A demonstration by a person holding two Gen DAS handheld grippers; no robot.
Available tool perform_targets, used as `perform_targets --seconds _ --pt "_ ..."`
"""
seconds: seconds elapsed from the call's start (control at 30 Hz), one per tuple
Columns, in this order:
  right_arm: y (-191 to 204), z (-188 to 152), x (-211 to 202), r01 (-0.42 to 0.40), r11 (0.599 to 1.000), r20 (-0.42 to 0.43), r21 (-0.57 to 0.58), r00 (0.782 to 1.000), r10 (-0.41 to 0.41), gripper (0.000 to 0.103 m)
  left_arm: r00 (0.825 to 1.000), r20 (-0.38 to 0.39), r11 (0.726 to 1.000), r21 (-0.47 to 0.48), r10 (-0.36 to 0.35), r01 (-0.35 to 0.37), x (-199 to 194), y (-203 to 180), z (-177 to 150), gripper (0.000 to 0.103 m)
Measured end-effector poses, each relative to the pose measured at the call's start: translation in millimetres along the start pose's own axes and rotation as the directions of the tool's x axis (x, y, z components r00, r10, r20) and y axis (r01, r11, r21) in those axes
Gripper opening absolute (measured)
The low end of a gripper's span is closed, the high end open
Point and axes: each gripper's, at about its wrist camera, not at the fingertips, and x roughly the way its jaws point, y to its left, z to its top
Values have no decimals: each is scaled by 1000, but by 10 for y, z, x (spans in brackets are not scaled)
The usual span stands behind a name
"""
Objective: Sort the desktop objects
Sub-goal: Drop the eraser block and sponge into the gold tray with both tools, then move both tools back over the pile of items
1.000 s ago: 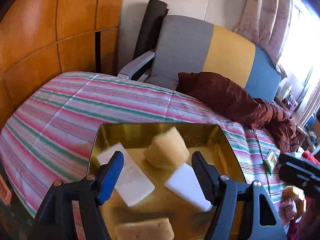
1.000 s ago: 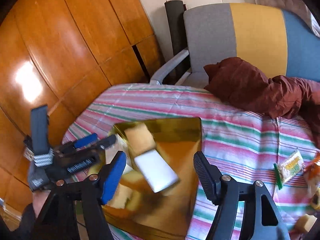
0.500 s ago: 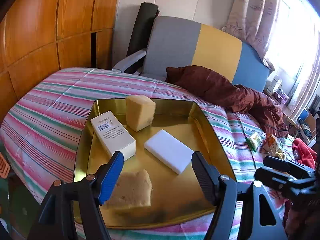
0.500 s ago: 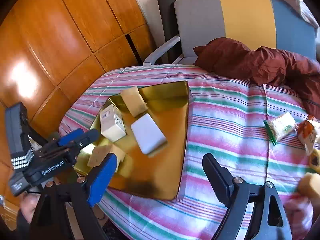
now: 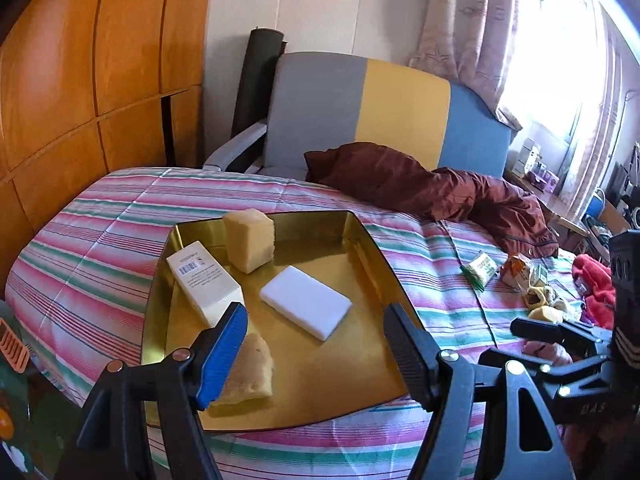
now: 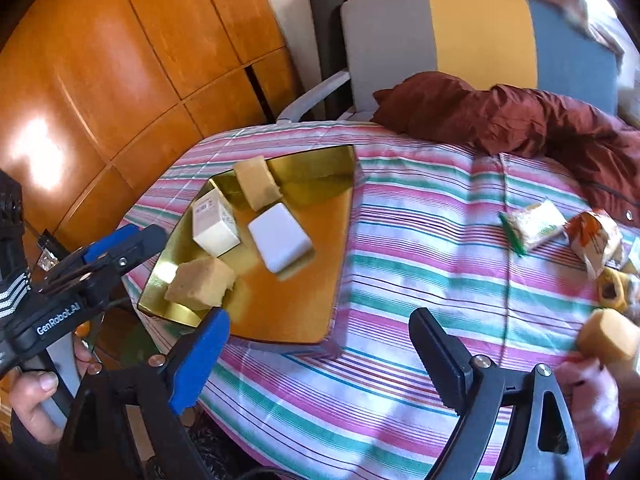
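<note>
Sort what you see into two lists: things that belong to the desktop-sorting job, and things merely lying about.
Belonging to the job:
gold tray
two yellow sponges
white sponge block
white barcode box
snack packets on the striped cloth

Just lying about:
maroon jacket
grey, yellow and blue chair
curtain

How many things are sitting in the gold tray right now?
4. A yellow sponge block at the tray's far end, a white carton by the left wall, a flat white block mid-tray, and a second sponge at the near-left corner. Nothing seems hidden.
</note>
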Motion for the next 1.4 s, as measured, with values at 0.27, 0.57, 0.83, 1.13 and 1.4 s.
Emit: perform_targets --seconds 0.27,0.57,0.83,1.13,1.4 --pt "-318 -52 -151 34 998 2 61 999 -35 95 998 -59 998 52 24 -21 128 -176 -85 72" --pt "-829 -58 -450 118 981 46 157 991 -126 96 994 -107 994 103 -17 28 240 -401 -200 72" --pt "-1585 -32 -1027 211 917 110 339 959 -261 96 988 -141 991 117 -54 71 314 -510 -240 72" --pt "-2436 -254 -1616 207 794 141 572 928 -344 94 984 -162 985 147 -70 94 381 -626 -243 72" --pt "-2876 -484 -1383 309 711 -105 632 943 -316 94 977 -190 973 188 -102 138 466 -842 -231 72"
